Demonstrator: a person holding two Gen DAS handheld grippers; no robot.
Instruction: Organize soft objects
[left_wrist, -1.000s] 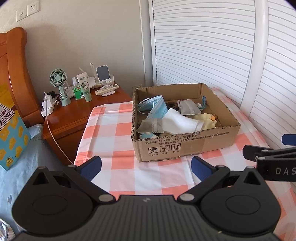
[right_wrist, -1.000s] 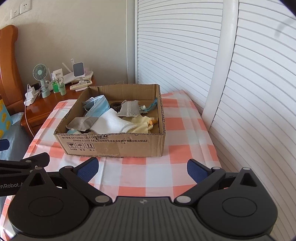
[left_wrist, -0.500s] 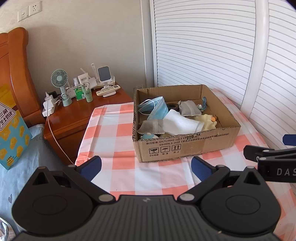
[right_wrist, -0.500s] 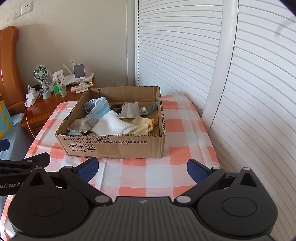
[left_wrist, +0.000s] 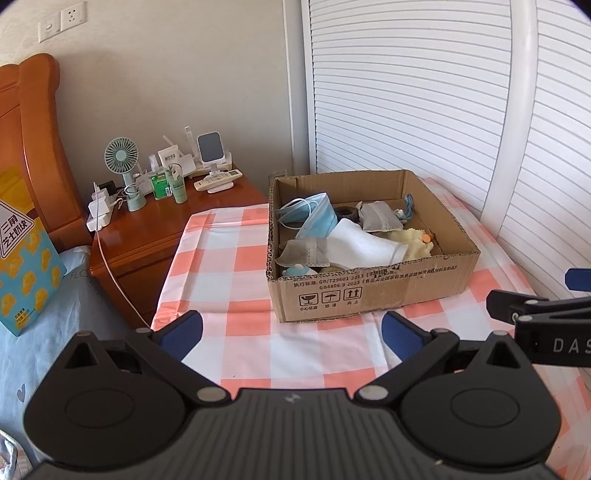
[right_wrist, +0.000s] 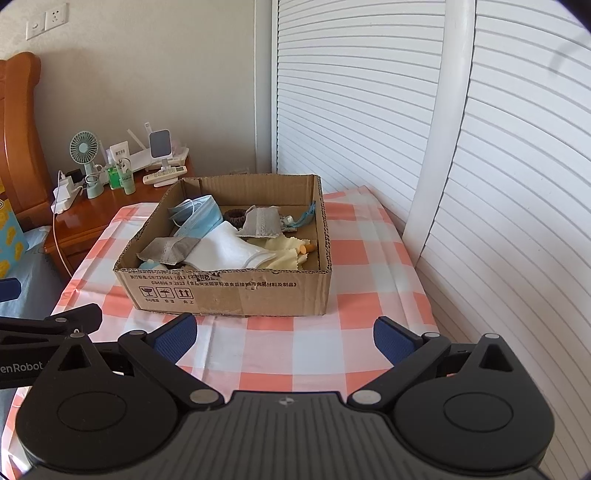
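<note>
Matt corrugated cardboard box (left_wrist: 369, 291) (glossy wooden nightstand (left_wrist: 147, 236) beside).

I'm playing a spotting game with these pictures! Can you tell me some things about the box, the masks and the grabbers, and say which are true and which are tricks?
1. The cardboard box sits on a checked cloth. True.
2. The left gripper is squeezing a mask. False: it is open and empty, short of the box.
3. A blue face mask lies inside the box. True.
4. The small fan stands in the box. False: it stands on the wooden bedside cabinet.
5. The right gripper is open. True.
</note>
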